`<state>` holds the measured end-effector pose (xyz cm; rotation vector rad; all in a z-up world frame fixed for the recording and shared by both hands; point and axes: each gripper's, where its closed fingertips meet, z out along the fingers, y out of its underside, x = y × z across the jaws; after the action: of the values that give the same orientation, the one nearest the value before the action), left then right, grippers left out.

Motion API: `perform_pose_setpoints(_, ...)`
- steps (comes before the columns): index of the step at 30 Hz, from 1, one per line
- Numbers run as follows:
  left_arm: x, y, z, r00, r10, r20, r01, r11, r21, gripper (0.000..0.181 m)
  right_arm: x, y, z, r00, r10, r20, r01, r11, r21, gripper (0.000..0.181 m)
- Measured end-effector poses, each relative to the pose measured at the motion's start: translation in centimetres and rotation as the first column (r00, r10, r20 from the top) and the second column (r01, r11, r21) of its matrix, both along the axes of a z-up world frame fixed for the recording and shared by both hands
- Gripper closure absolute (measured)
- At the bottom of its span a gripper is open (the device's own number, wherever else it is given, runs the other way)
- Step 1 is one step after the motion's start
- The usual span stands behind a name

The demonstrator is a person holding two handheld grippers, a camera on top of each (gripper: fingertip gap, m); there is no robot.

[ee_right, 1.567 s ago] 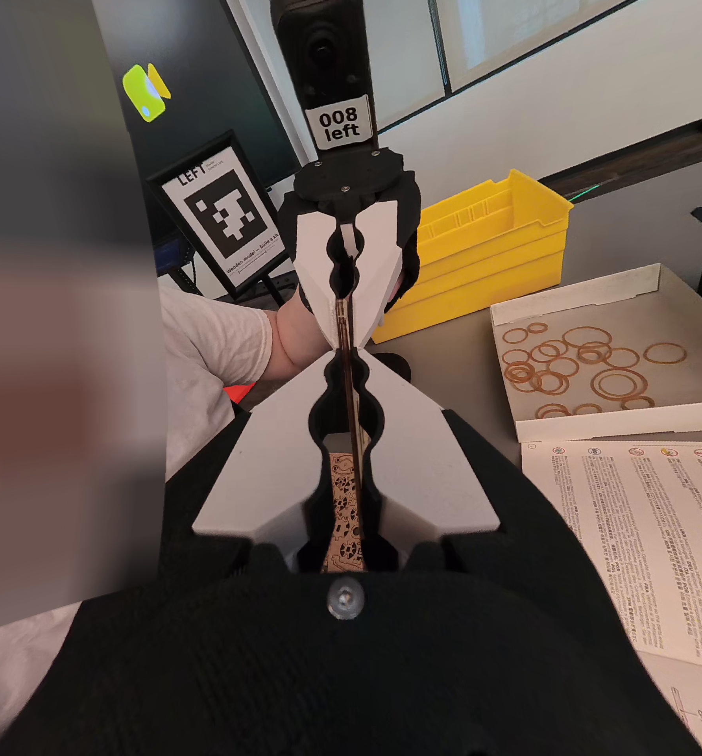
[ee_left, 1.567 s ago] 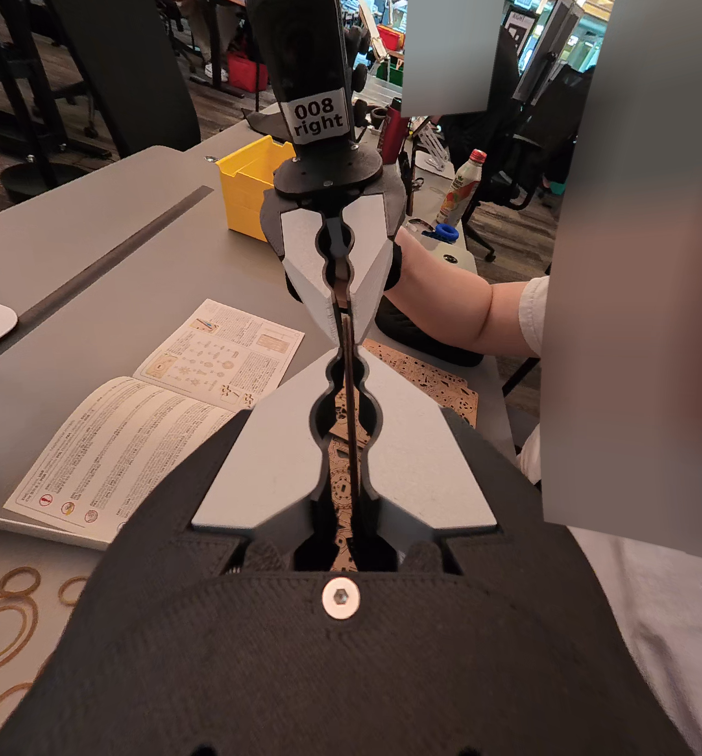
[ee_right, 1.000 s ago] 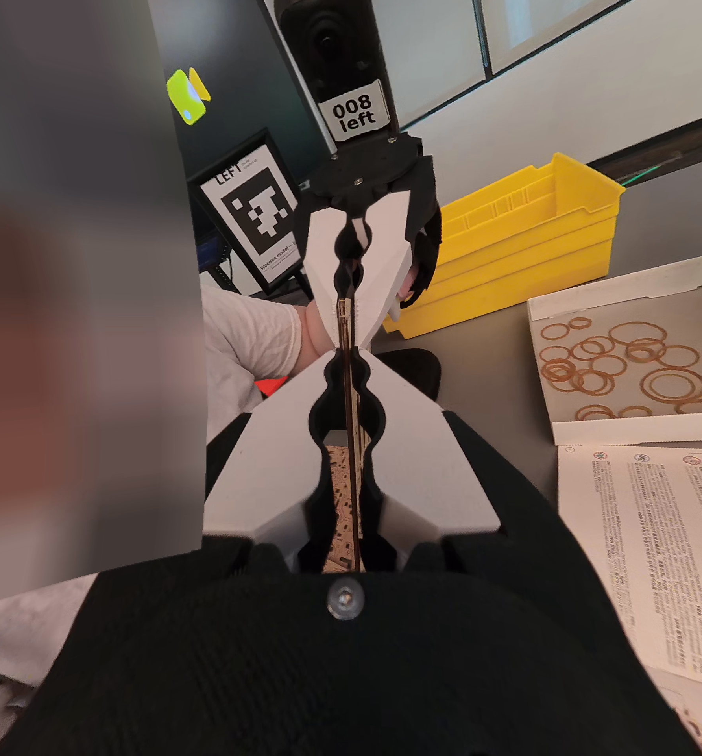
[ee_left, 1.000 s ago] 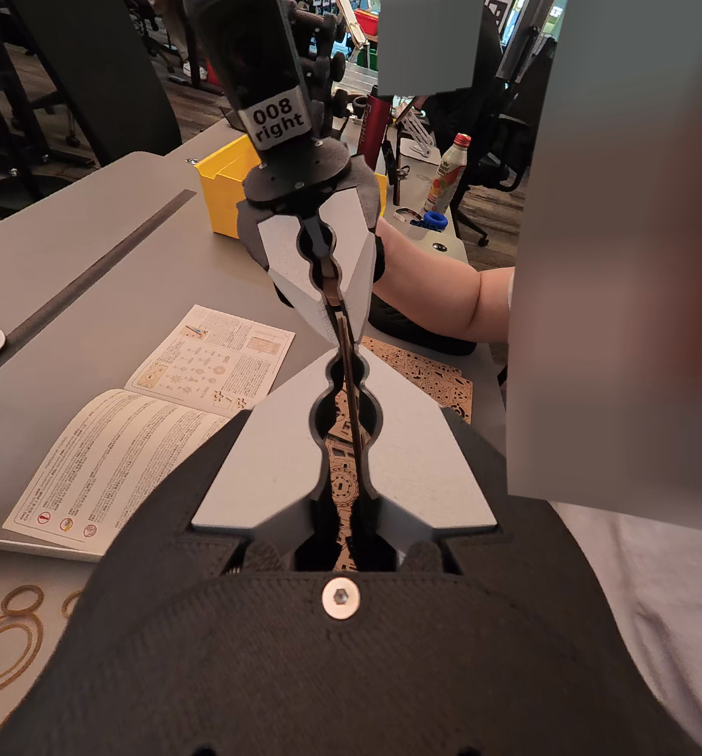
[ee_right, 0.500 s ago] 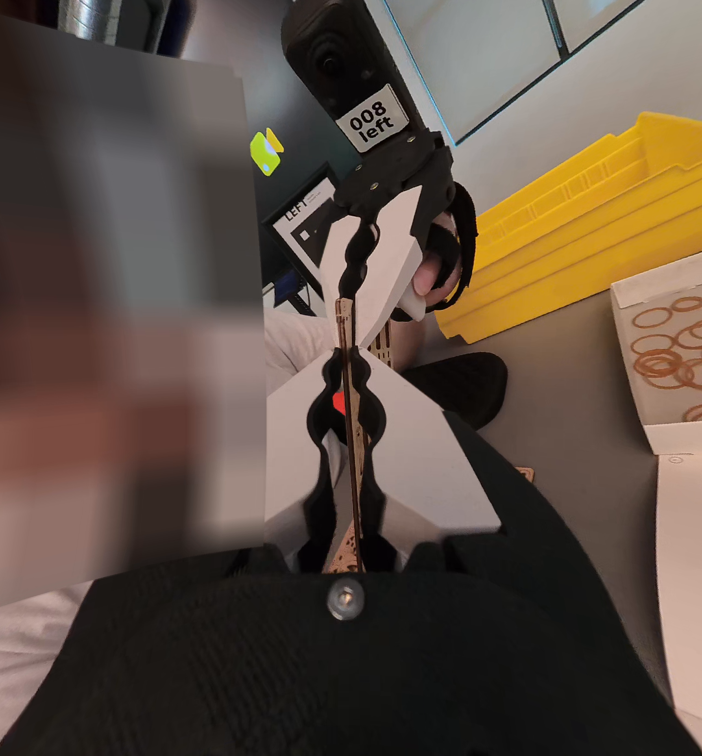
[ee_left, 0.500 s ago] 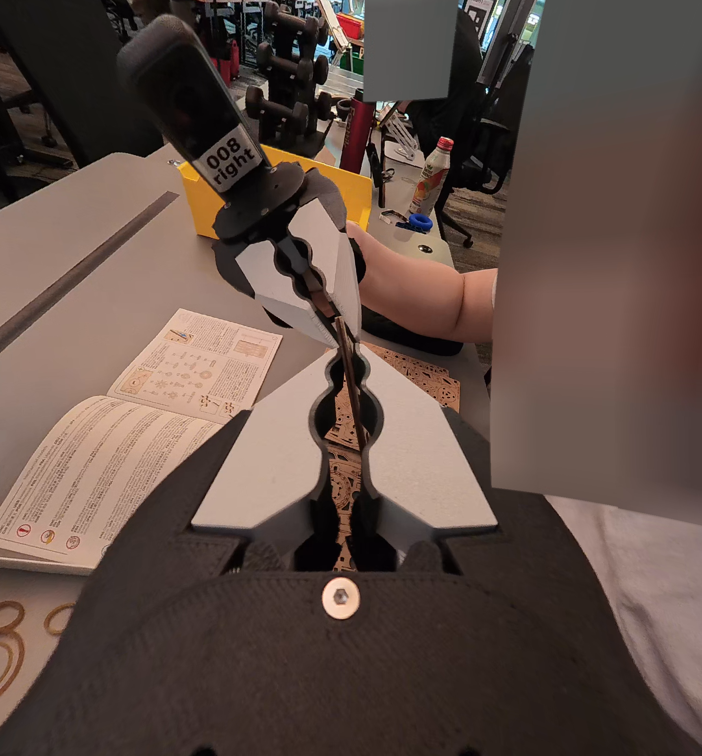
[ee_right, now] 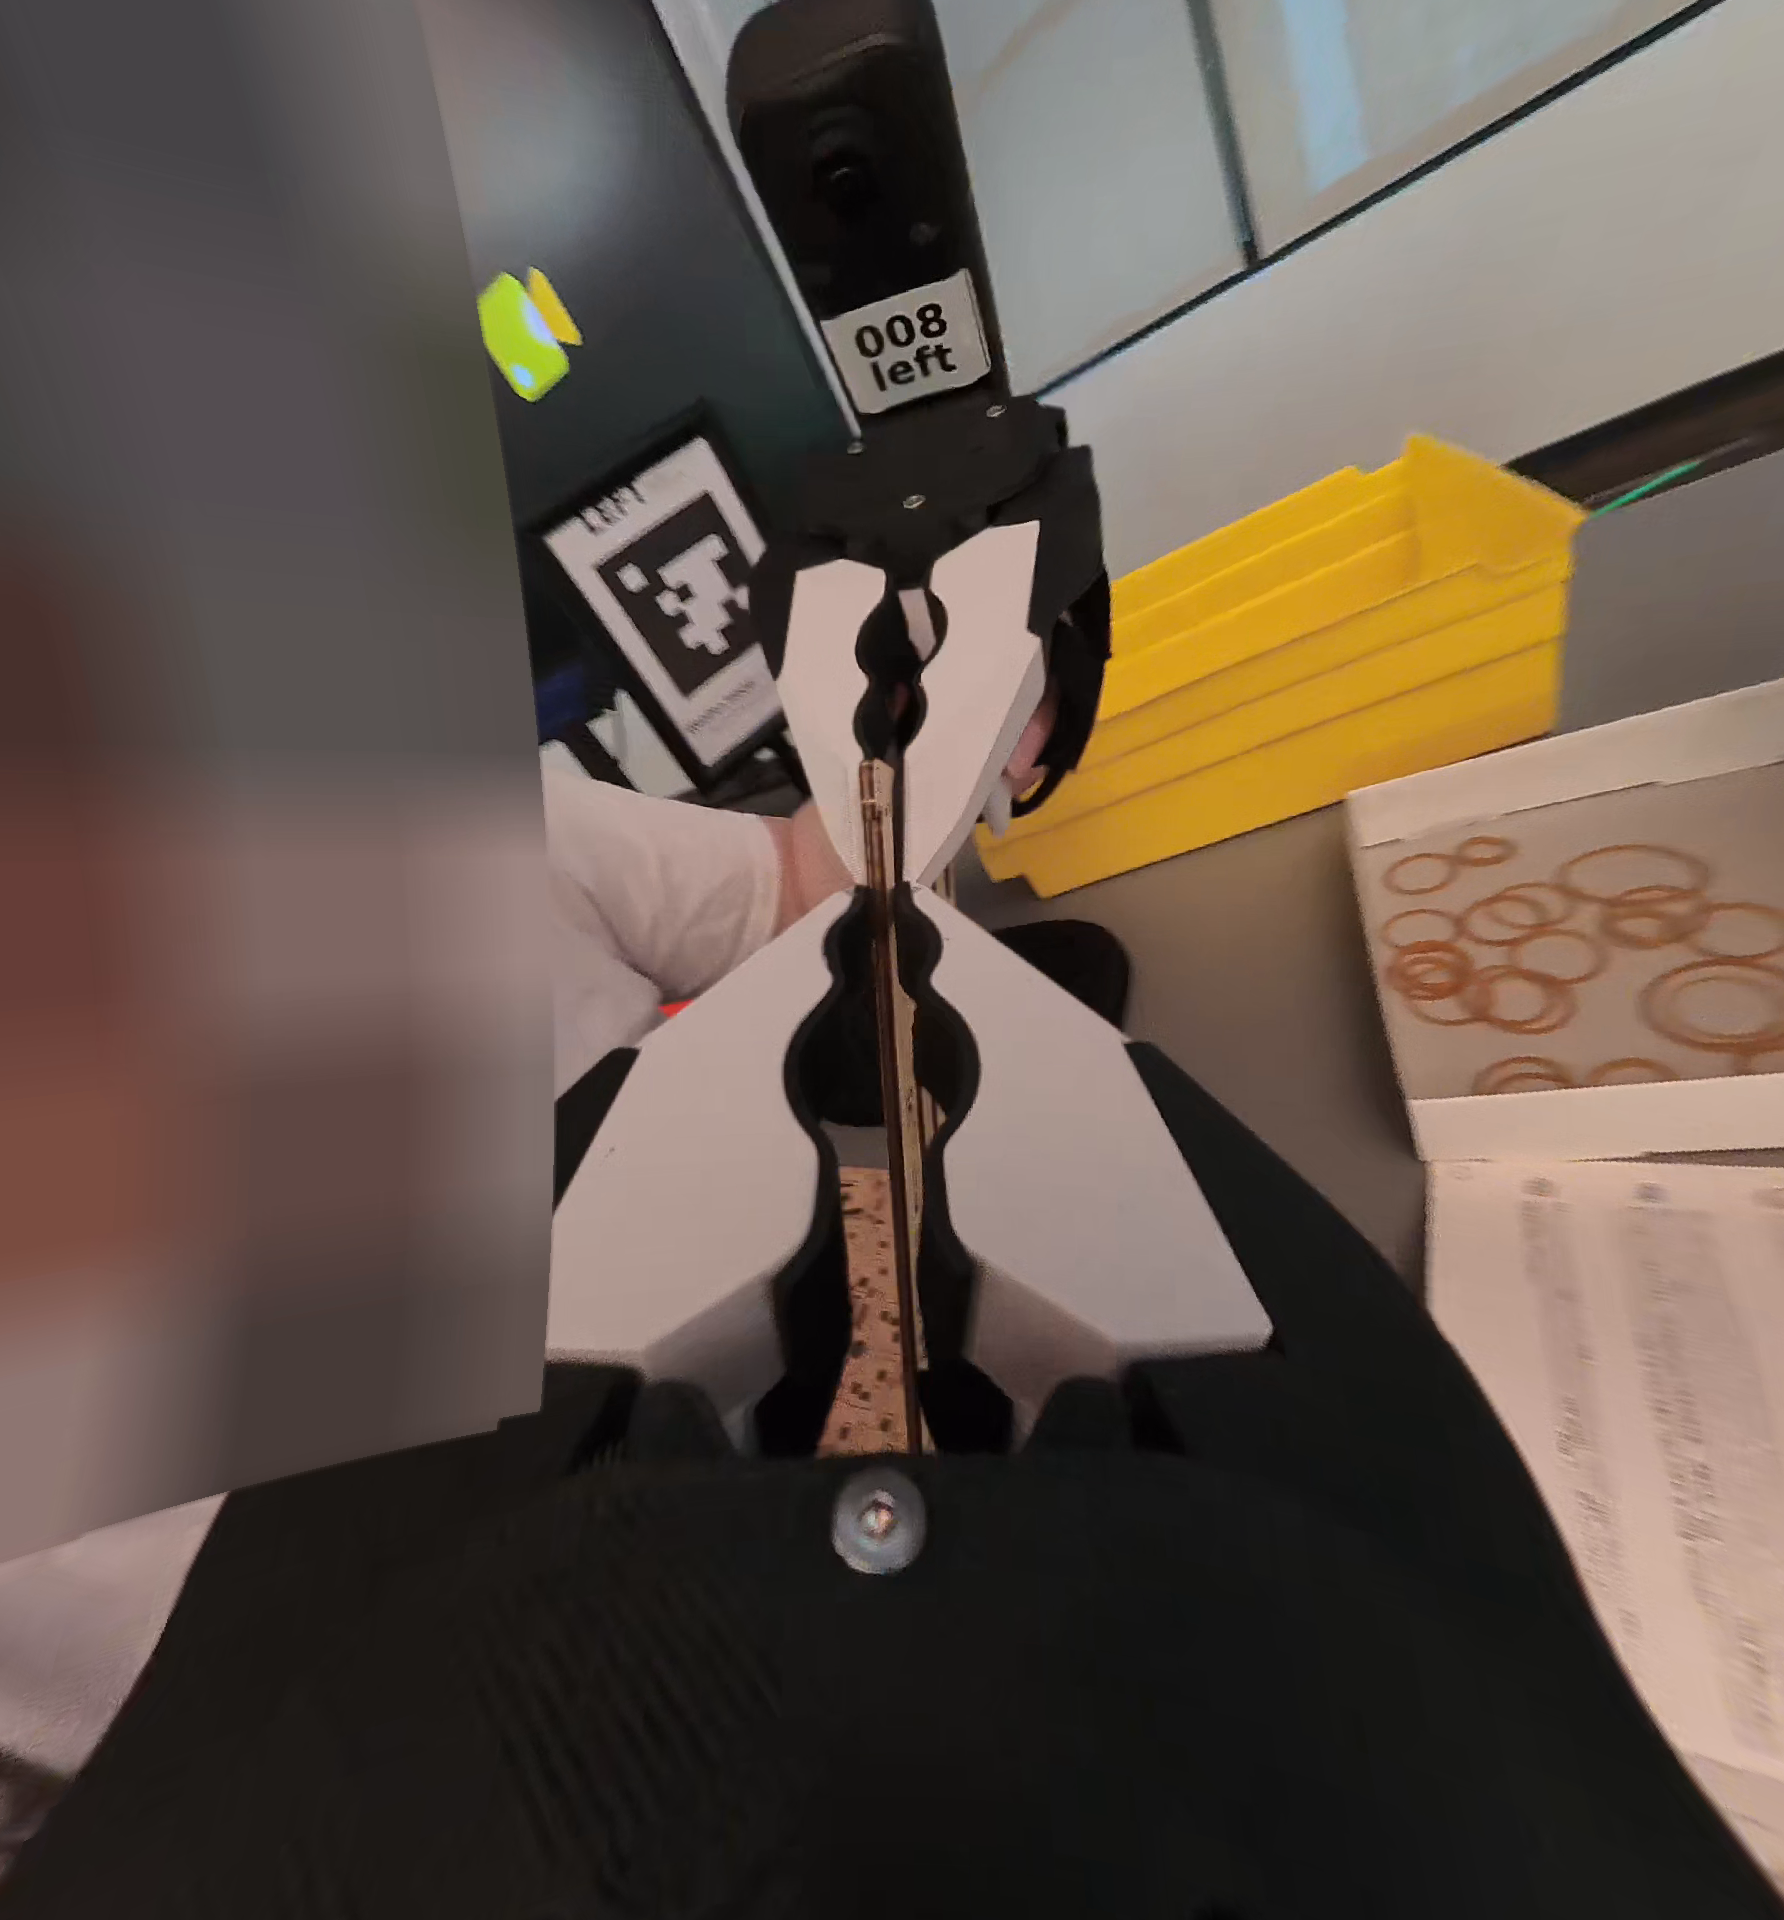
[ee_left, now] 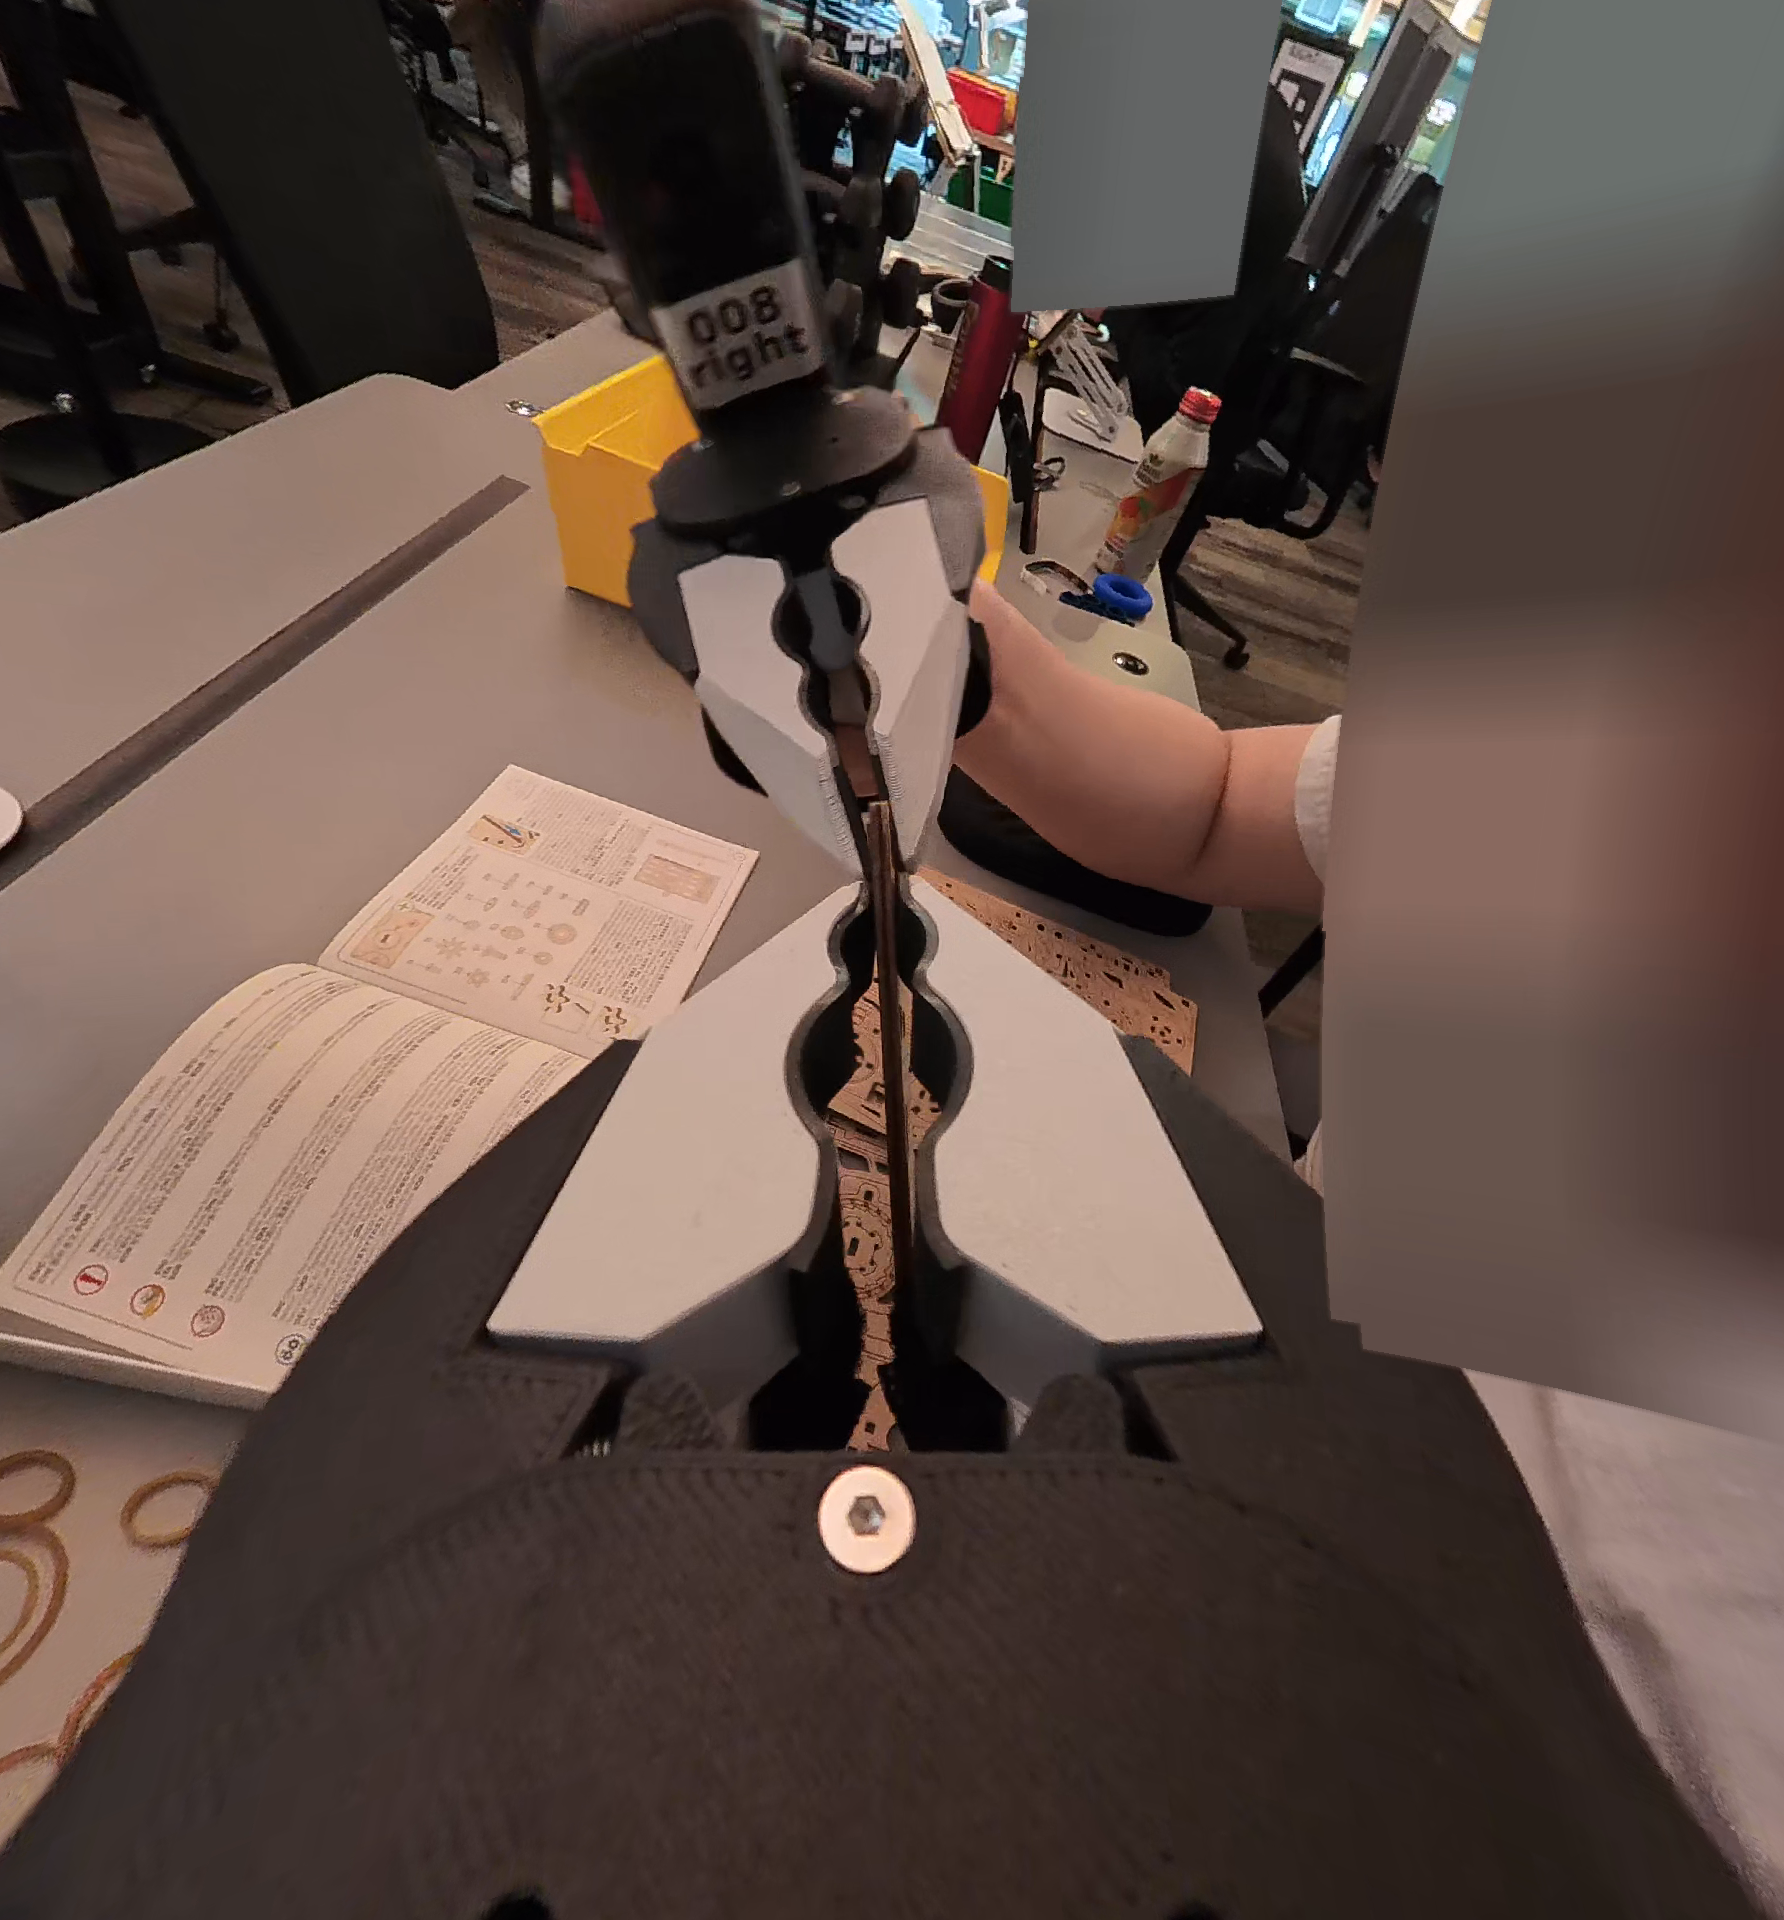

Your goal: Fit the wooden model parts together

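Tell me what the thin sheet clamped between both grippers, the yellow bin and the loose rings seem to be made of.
Thin sheet: thin laser-cut plywood, by its tan face, dark edge and cut-out pattern.
Yellow bin: moulded plastic, by its even glossy colour and stepped walls.
Loose rings: probably rubber bands; thin, tan, uneven loops, though blur leaves it open.

fingers point(ee_left: 701, 1143) — matt plastic | sheet point(ee_left: 1064, 951) — bare wood | booklet point(ee_left: 368, 1070) — paper

Even indoor light; wide-angle edge warping; right wrist view motion-blurred.
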<state>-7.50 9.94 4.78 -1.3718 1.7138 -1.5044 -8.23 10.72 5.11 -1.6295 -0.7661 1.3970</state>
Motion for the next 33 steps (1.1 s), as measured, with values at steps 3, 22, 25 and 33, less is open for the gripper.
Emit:
perform_pose_setpoints(3, 0.2, 0.4, 0.1, 1.000, 0.027, 0.008, -0.027, 1.000, -0.010, 0.180, 0.2, 0.5, 0.1, 0.996, -0.072, 0.049, 0.069, 0.996, 0.057, 0.180)
perform_pose_setpoints(22, 0.8, 2.7, -0.9, 0.983, 0.181, -0.018, -0.180, 0.982, 0.062, 0.180, 1.0, 2.9, -0.9, 0.915, -0.332, 0.230, 0.278, 0.931, 0.236, 0.178)
perform_pose_setpoints(25, 0.9, 3.0, -0.9, 0.980, 0.198, -0.023, -0.196, 0.979, 0.050, 0.181, 1.0, 3.2, -1.0, 0.870, -0.405, 0.283, 0.310, 0.893, 0.326, 0.178)
perform_pose_setpoints(33, 0.0, 0.8, 0.7, 0.998, 0.047, 0.033, -0.047, 0.999, 0.005, 0.181, 0.1, 0.8, 0.7, 0.974, -0.185, 0.130, 0.166, 0.976, 0.143, 0.180)
